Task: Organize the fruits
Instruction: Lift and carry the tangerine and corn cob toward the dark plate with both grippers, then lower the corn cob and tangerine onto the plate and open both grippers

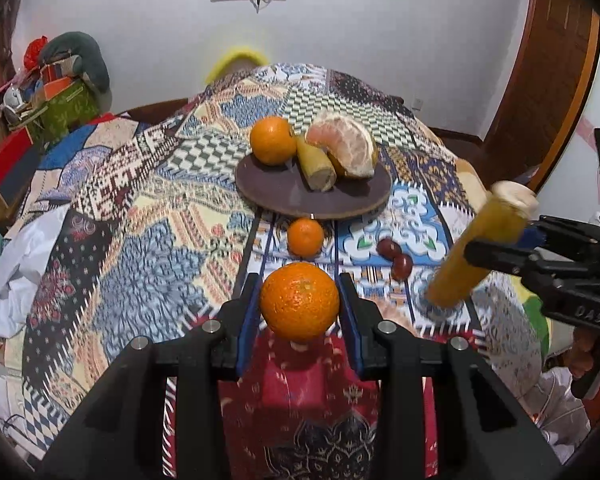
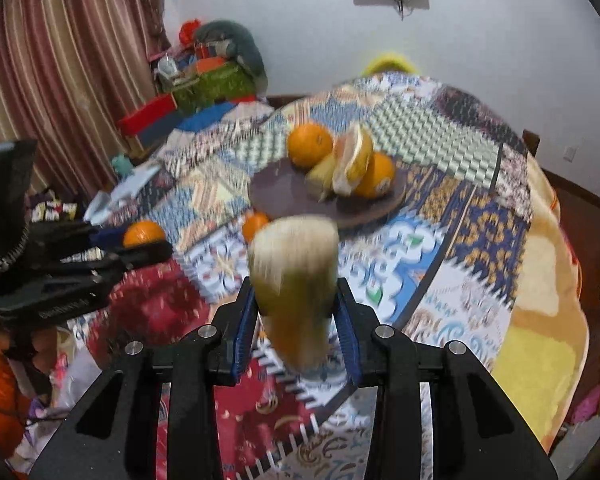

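Left gripper (image 1: 300, 300) nearest the lens: blue pads pinched on a whole orange (image 1: 299, 301), held clear above the patterned cloth (image 1: 140, 240). Right gripper (image 2: 296, 312) is clamped across a banana piece (image 2: 294, 276), cut end up and tilted; the left view shows the same piece (image 1: 480, 248) held mid-length.

Outward: a small orange (image 1: 305, 237) and two dark red fruits (image 1: 394, 258) lie loose on the cloth, just short of the round dark plate (image 1: 340, 204). On the plate: an orange (image 1: 273, 141), a banana stub (image 1: 316, 168) and a peeled citrus half (image 1: 346, 146), all touching.

Risks, as I judge them: the banana is soft and could bruise or slide out of the pads; the plate's back half is crowded, so a round orange set down there may roll off or knock its neighbours.

Hard to make out: right view is motion-blurred. A further orange (image 2: 376, 176) behind the citrus shows only there. Banana's lower end is hidden by the pads.
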The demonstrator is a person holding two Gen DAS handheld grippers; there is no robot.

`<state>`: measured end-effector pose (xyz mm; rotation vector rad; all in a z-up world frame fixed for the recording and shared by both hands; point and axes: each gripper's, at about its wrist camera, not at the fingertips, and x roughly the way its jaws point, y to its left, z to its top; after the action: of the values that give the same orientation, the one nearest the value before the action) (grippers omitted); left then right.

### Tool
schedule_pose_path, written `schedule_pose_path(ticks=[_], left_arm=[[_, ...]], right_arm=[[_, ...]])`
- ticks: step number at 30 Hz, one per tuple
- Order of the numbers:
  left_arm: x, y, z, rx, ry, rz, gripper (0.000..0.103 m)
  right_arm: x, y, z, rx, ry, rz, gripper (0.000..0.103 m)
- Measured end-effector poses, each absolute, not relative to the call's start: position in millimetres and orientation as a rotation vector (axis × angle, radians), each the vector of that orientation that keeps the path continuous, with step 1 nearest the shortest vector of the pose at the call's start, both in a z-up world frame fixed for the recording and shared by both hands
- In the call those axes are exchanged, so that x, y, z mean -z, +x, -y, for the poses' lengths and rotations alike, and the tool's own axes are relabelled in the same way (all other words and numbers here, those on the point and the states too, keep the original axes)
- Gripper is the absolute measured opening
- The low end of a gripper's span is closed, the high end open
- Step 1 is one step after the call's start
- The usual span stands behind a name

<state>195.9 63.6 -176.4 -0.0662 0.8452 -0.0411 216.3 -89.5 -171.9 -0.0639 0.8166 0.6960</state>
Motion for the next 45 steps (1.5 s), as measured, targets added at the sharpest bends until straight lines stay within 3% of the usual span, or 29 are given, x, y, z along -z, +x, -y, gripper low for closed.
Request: schedule_pose_path(ticks=[15, 45], left_arm=[[152, 237, -69, 0.037, -0.059, -0.763, 0.037], [201, 336, -98, 0.064, -0.118, -0.846, 0.037]], right_arm=[[145, 257, 75, -0.697, -0.044, -0.72, 0.034], [185, 328, 23, -0.744, -0.095, -0.794, 0.035]])
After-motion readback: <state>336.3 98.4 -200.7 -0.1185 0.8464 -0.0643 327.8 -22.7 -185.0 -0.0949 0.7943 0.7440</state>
